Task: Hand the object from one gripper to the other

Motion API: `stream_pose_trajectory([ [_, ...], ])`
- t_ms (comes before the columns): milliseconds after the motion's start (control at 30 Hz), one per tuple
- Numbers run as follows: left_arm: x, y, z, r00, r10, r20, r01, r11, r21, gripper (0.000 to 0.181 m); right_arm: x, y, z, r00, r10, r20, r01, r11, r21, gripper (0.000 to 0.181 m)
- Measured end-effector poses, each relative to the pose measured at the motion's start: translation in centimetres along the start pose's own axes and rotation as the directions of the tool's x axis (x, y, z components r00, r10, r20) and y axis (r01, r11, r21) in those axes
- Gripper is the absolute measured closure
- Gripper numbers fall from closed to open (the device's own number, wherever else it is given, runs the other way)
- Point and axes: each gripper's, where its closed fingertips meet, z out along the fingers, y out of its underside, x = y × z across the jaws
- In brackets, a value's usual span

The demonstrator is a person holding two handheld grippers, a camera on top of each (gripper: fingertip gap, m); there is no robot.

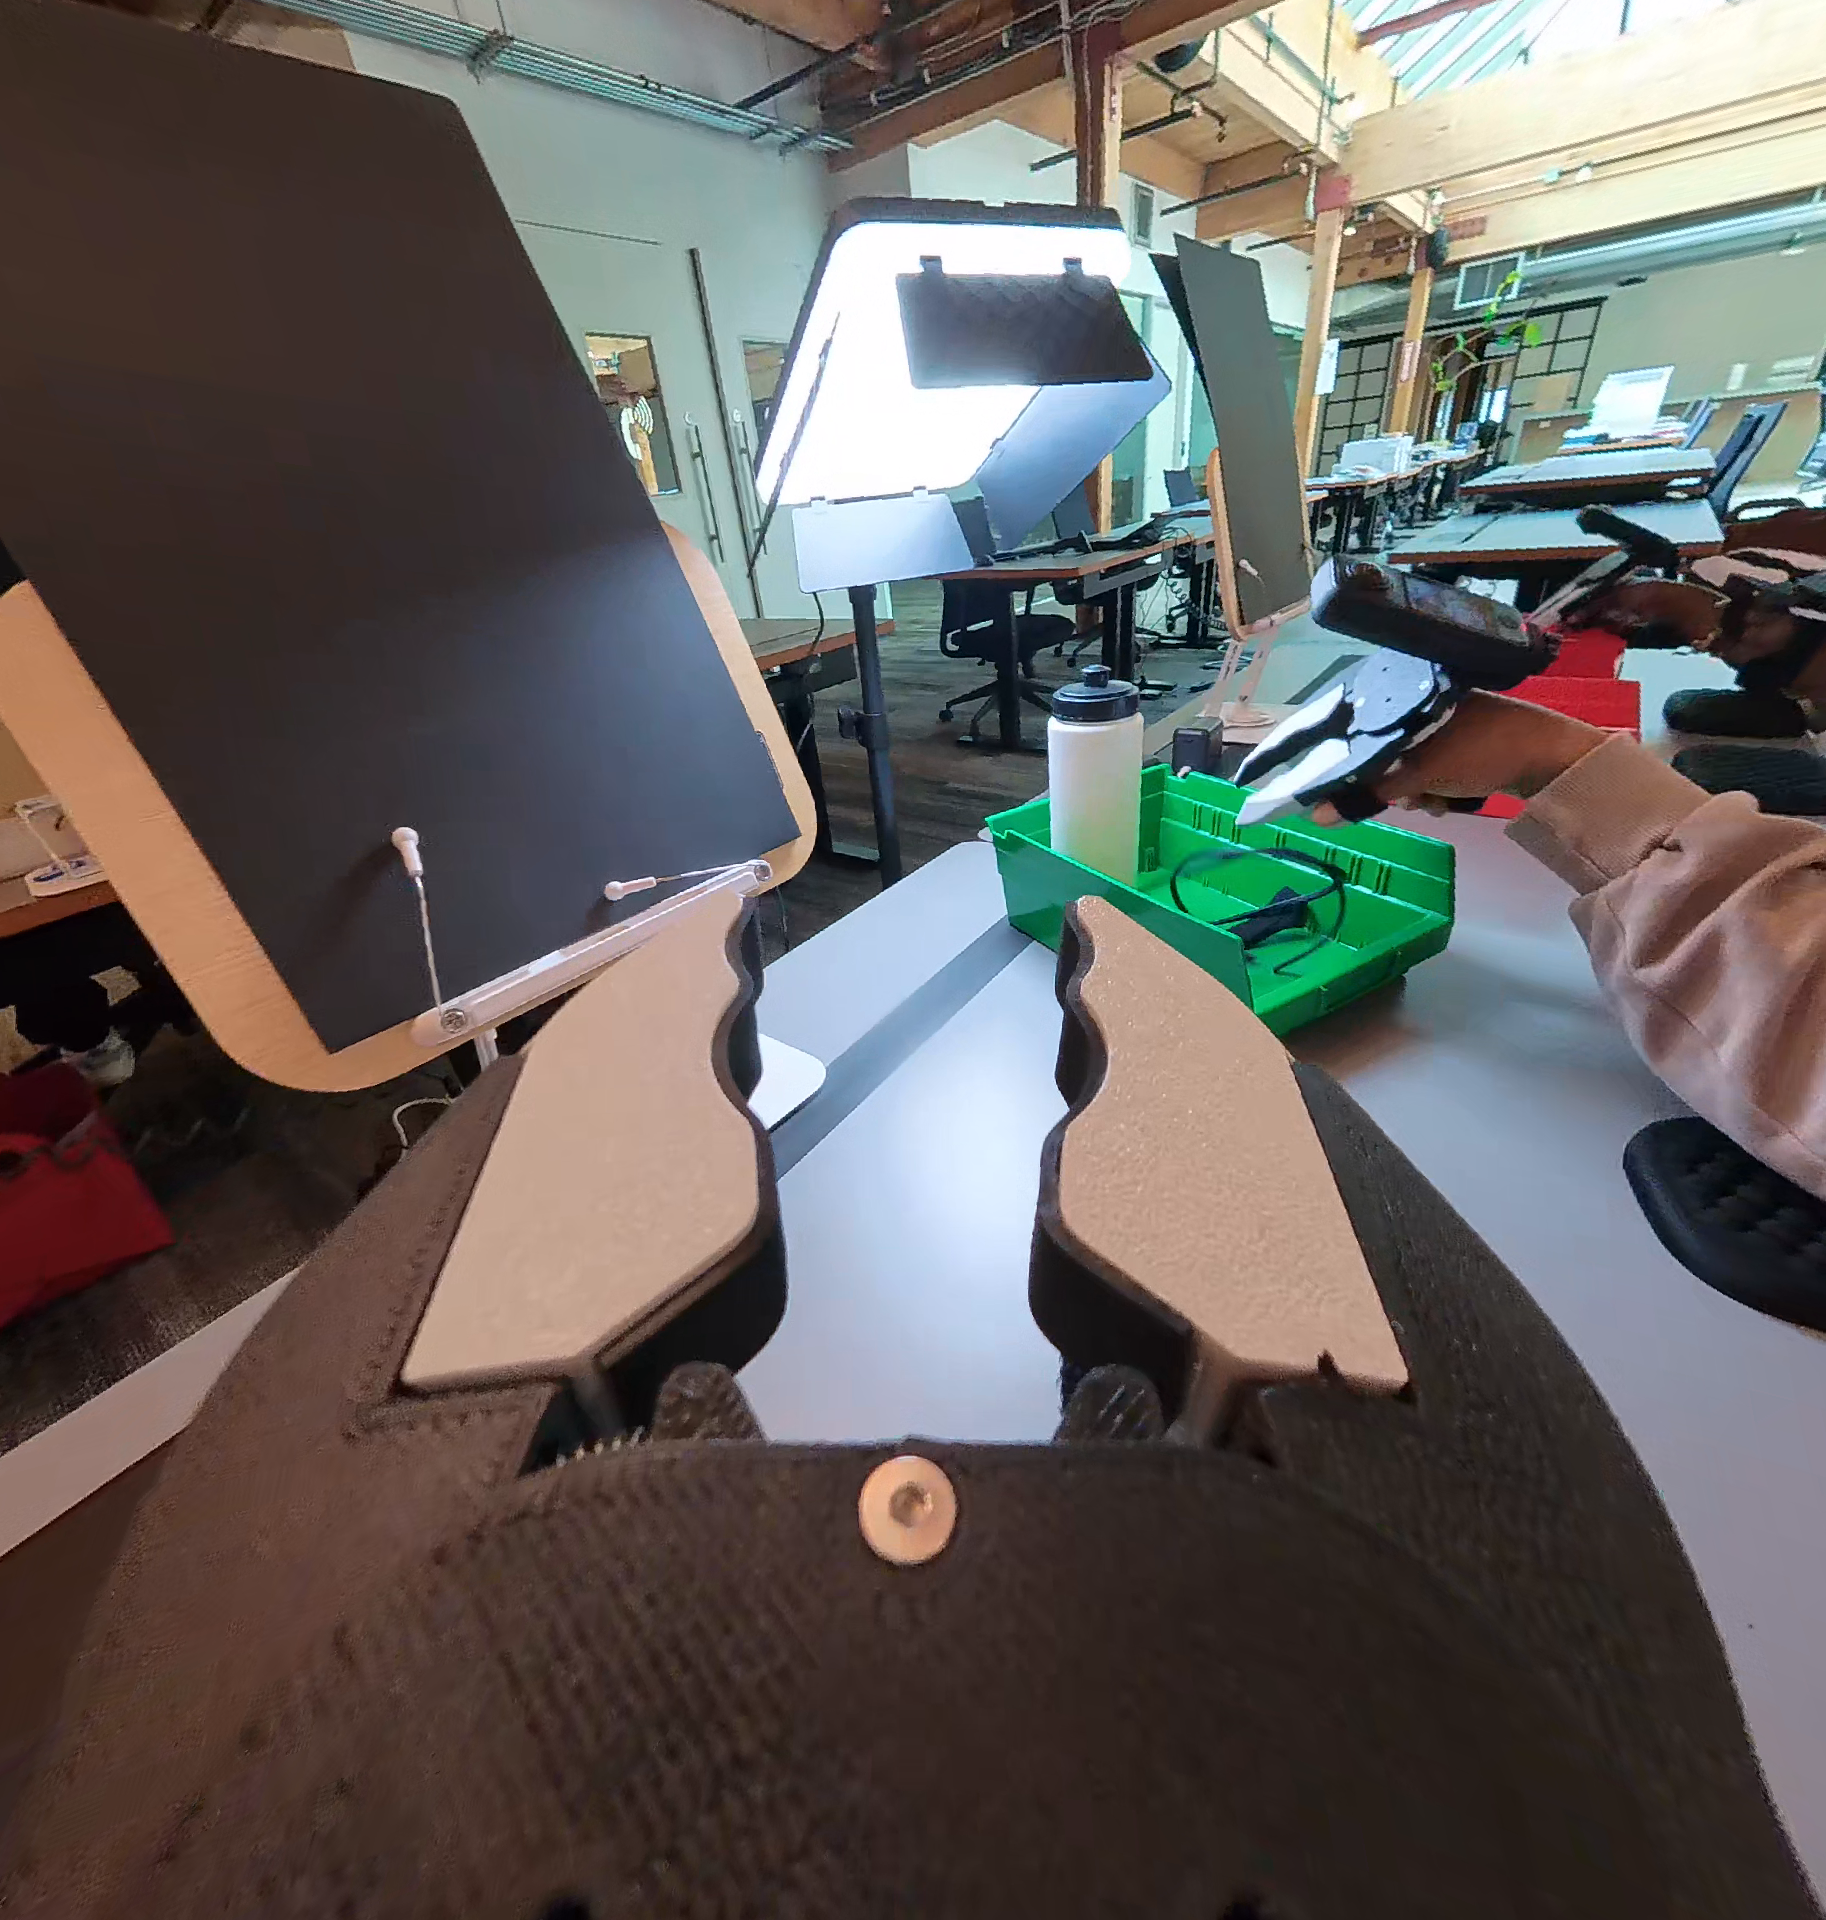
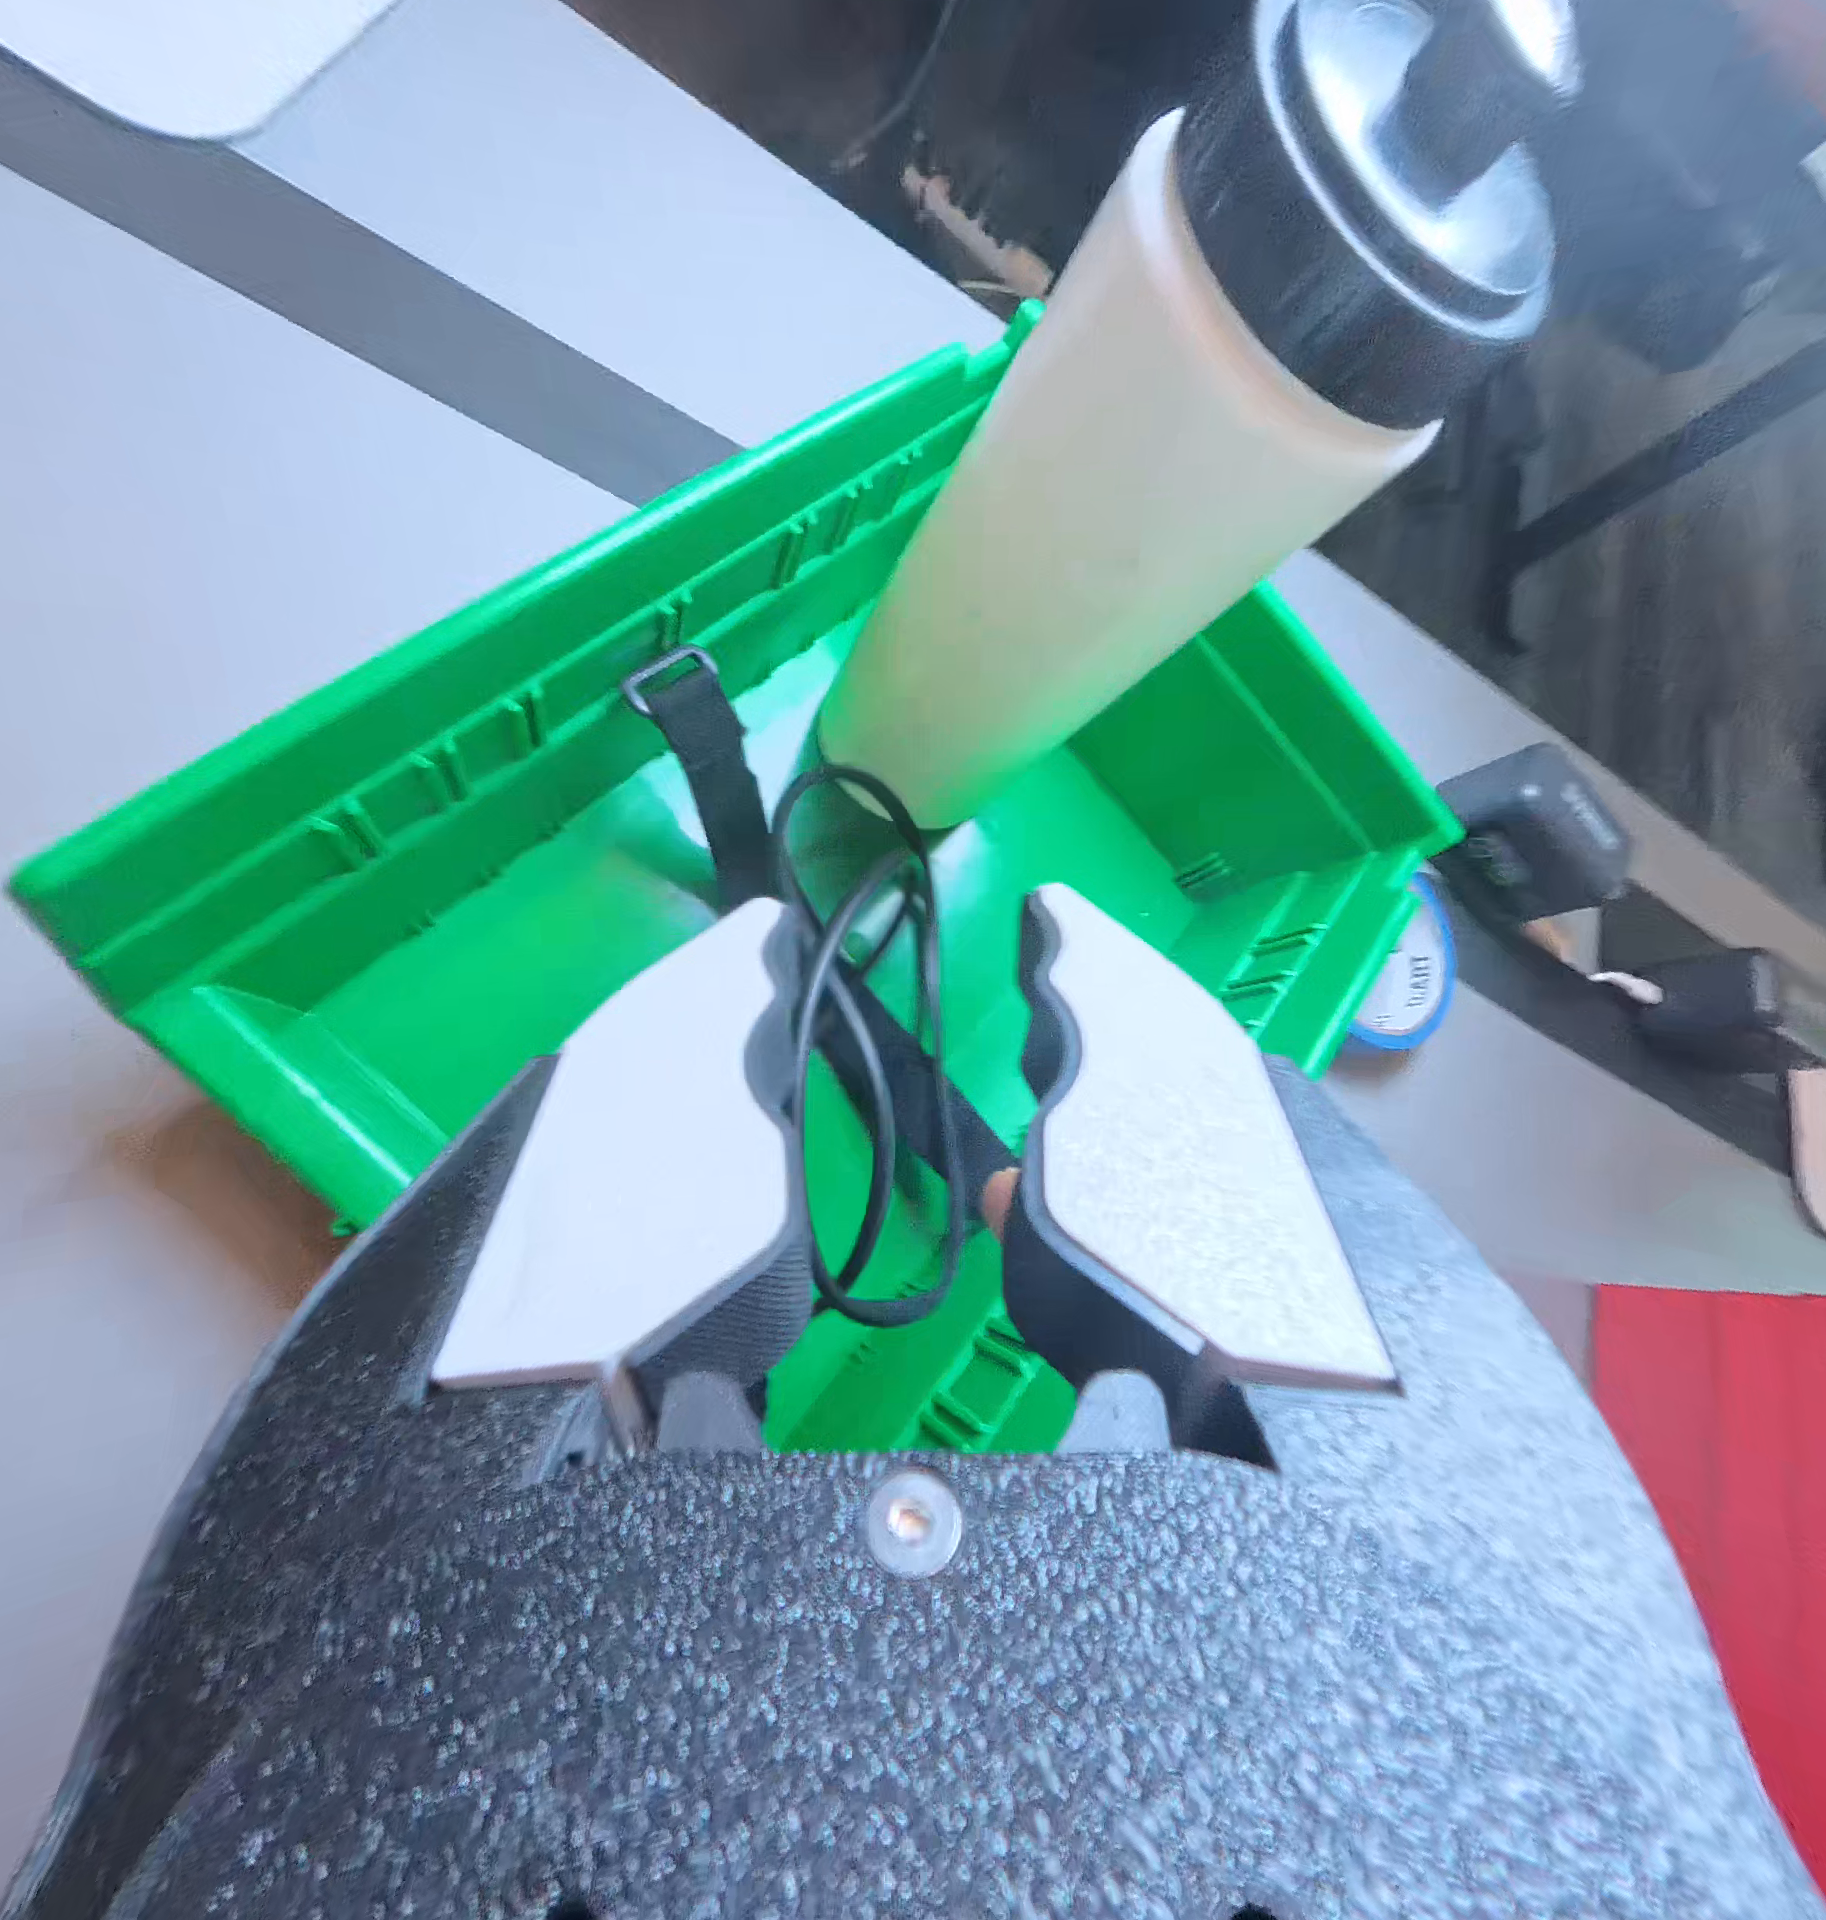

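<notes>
A white bottle with a black cap (image 1: 1093, 790) stands upright at the left end of a green bin (image 1: 1335, 997). A black cable and strap bundle (image 1: 1262, 914) lies on the bin floor beside it. My left gripper (image 1: 909, 925) is open and empty, over the grey table short of the bin. My right gripper (image 1: 1252, 800) hovers just above the bin, tips pointing down. In the right wrist view it (image 2: 909, 914) is open, with the cable and strap (image 2: 914, 1081) showing between its fingers on the floor of the bin (image 2: 369, 769). The bottle (image 2: 1044, 582) is just beyond the tips.
A black panel on a white stand (image 1: 369, 520) rises at the left table edge. A lit lamp panel (image 1: 940, 416) stands behind. Black padded rests (image 1: 1750, 1216) and a sleeved arm (image 1: 1719, 935) are at the right. A small black box (image 2: 1532, 842), blue tape roll (image 2: 1408, 987) and red mat (image 2: 1719, 1507) lie near the bin. The tips of one gripper are about 50 cm away from the tips of the other. The bottle (image 2: 1044, 582) lies some 9 cm from my right tips, 55 cm from my left tips.
</notes>
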Motion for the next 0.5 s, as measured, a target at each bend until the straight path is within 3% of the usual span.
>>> stream_pose_trajectory([
  [100, -0.9, -0.7, -0.9, 1.000, -0.025, 0.014, 0.025, 0.999, 0.030, 0.126, -0.4, -2.7, -1.8, 0.999, 0.041, 0.024, -0.044, 0.991, 0.125, 0.124],
  [233, -2.4, -1.6, -2.3, 0.997, -0.070, 0.042, 0.067, 0.995, 0.067, 0.126, -0.2, -7.1, -6.5, 0.996, 0.086, 0.004, -0.082, 0.928, 0.365, 0.123],
  [333, -4.2, -2.1, -3.9, 0.992, -0.073, 0.106, 0.065, 0.995, 0.074, 0.126, -0.7, -10.5, -10.6, 0.993, 0.115, 0.030, -0.113, 0.821, 0.559, 0.126],
  [500, -9.2, -2.0, -8.1, 0.944, -0.026, 0.329, 0.017, 0.999, 0.028, 0.124, -3.9, -14.6, -15.9, 0.952, 0.115, 0.284, -0.293, 0.608, 0.738, 0.129],
])
